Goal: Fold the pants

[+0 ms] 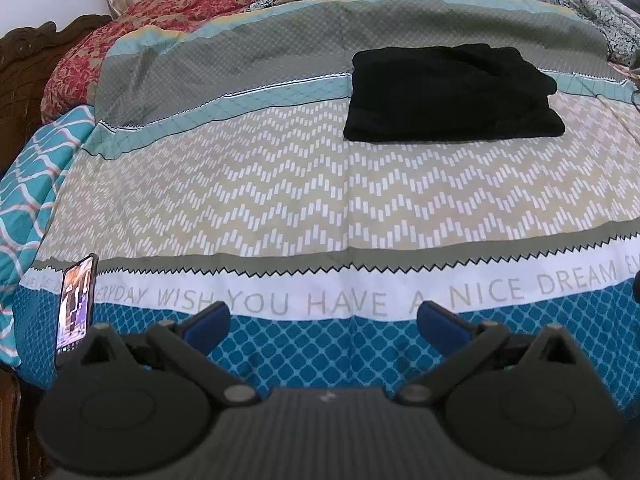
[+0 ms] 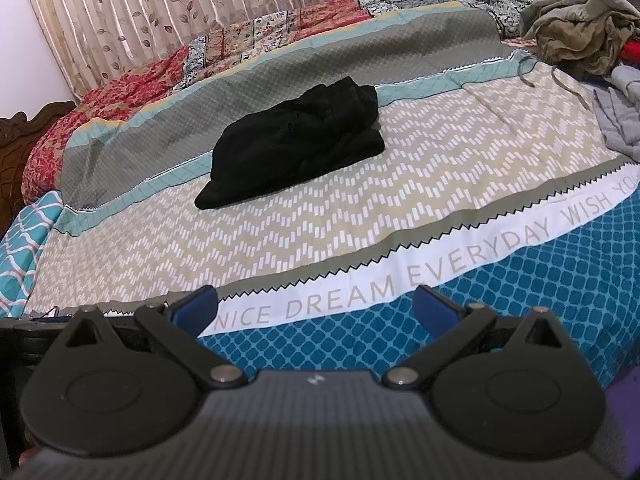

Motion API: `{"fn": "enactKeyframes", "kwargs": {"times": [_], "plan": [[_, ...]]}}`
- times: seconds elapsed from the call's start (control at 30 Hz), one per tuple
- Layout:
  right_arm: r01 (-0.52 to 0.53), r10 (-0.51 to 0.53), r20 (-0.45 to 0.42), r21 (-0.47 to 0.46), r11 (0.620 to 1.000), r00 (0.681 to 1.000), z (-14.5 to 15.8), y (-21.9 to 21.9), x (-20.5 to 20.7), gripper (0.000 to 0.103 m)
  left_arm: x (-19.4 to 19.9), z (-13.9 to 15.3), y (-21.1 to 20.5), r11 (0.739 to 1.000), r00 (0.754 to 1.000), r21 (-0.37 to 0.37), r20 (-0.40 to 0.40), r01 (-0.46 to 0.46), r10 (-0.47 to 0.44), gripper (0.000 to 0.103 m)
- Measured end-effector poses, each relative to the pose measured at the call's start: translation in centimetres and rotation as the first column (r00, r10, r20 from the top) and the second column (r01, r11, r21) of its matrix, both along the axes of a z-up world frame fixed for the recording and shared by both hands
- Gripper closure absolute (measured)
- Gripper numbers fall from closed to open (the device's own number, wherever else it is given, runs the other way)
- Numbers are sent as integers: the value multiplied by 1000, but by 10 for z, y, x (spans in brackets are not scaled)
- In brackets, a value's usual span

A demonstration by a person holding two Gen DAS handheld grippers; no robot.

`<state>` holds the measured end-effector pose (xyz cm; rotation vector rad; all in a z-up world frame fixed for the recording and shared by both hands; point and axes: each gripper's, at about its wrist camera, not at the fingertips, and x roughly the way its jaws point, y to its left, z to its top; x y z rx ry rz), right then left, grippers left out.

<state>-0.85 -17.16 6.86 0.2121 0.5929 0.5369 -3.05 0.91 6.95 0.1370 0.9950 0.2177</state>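
On the bed (image 1: 280, 184), mid-spread across the chevron and teal bands: black pants (image 1: 452, 94), folded into a compact stack. Left hand-held gripper (image 1: 322, 320) and right hand-held gripper (image 2: 316, 308): both jaws spread wide, empty, over the near edge, well apart from the pants. Phone (image 1: 76, 306): upright, left edge. Loose clothes (image 2: 576, 28): far right corner.

A patterned bedspread (image 1: 280, 184) covers the bed, with a white band of grey lettering across its near part. A phone (image 1: 76, 304) stands upright at the left near edge, its screen lit. A floral quilt (image 2: 120, 92) lies along the far side before a leaf-print curtain (image 2: 180, 12). Crumpled clothes (image 2: 576, 28) are heaped at the right far corner. A carved wooden headboard (image 1: 36, 48) rises on the left.
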Motion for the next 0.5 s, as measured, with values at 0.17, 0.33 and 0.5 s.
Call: {"fn": "enactKeyframes", "kwargs": {"times": [0.17, 0.33, 0.5], "plan": [[0, 0, -8, 2, 1000, 1000, -2, 0, 1, 0, 1, -4, 0, 1000, 1000, 7, -13, 0, 0, 0], [5, -5, -22, 4, 1000, 1000, -4, 0, 2, 0, 1, -8, 0, 1000, 1000, 13, -25, -1, 1, 0], [1, -1, -27, 2, 1000, 1000, -6, 0, 2, 0, 1, -10, 0, 1000, 999, 18, -32, 1, -1, 0]]}}
